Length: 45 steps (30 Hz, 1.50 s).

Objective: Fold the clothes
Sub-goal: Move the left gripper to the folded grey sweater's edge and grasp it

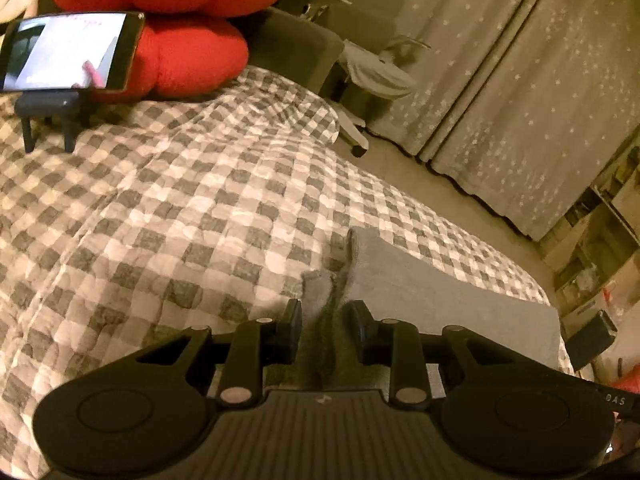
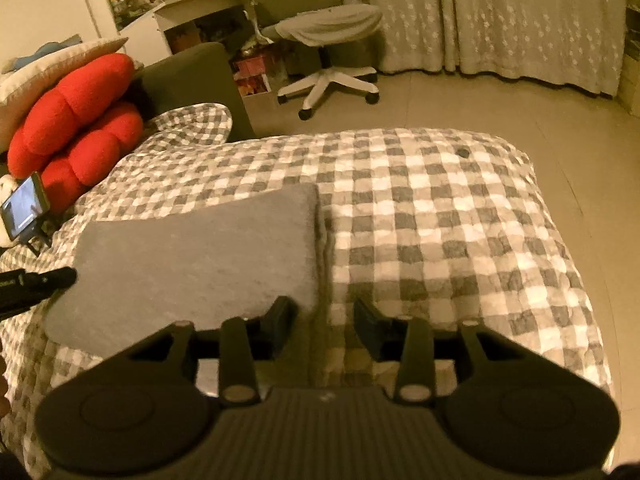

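Through your left wrist camera, the left gripper (image 1: pixel 326 316) has its fingers set a narrow gap apart, with a bunched edge of the grey garment (image 1: pixel 432 284) running up between them. Whether they actually pinch the cloth or only straddle it, you cannot tell from here. The rest of the garment lies as a flat rectangle on the checked bed cover (image 1: pixel 180 220), off to the right of the fingers, which would suit holding one end while the rest stays smoothed. A phone on a stand (image 1: pixel 68 54) leans by the red cushion (image 1: pixel 172 20).

Through your right wrist camera, the right gripper (image 2: pixel 326 320) has its fingers spread wide with nothing between them, hovering at the near right corner of the garment (image 2: pixel 192 256), whose layered edge shows there. The garment already lies folded into a neat block on the bed cover (image 2: pixel 440 220); this fits either a finished fold or one awaiting another pass.
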Motion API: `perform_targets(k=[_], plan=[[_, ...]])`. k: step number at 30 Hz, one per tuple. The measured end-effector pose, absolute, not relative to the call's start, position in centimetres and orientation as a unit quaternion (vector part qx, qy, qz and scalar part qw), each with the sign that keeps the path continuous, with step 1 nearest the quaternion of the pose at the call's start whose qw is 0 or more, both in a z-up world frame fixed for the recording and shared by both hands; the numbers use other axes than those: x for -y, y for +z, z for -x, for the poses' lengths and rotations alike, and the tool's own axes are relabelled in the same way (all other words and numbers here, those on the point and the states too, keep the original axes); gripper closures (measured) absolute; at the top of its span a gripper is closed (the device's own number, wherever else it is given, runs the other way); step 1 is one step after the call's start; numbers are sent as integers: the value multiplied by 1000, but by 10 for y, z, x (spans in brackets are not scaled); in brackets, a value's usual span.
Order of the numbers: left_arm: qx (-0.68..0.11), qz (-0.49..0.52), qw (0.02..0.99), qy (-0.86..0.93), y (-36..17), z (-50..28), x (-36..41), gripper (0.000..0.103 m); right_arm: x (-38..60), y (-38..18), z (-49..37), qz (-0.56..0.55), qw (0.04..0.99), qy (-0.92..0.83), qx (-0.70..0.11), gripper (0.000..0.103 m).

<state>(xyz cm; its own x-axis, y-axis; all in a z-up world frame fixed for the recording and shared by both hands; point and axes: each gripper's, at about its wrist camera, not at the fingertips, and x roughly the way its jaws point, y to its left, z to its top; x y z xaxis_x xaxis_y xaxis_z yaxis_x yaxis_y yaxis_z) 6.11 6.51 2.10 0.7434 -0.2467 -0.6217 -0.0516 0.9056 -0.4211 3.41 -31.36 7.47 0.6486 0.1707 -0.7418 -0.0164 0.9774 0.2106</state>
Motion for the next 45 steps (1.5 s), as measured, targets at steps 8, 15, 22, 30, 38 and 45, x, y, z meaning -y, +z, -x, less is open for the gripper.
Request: perform_targets(k=[8,15,22,30,38,45], plan=[[-350,202,912,-69,24,-60,-57,76,303,81,-32,-75,916,54,-391,63],[-349,218,909,-74,28,-58,-60,76,284,99,-26,-55,937,85,-336,63],[-349,199,912,-80,27,-58,-52,76,241,97,-27,-13,933,139,-331,65],[-359,188,911,-79,20,-61,-45,76,224,81,-40,-1,922,137,-363,64],[-365,192,907,-81,17,-63,-48,75,226,77,-40,-2,922,134,-364,64],[-365,201,905,-83,19,-62,-52,75,227,81,-36,-4,926,135,-351,64]])
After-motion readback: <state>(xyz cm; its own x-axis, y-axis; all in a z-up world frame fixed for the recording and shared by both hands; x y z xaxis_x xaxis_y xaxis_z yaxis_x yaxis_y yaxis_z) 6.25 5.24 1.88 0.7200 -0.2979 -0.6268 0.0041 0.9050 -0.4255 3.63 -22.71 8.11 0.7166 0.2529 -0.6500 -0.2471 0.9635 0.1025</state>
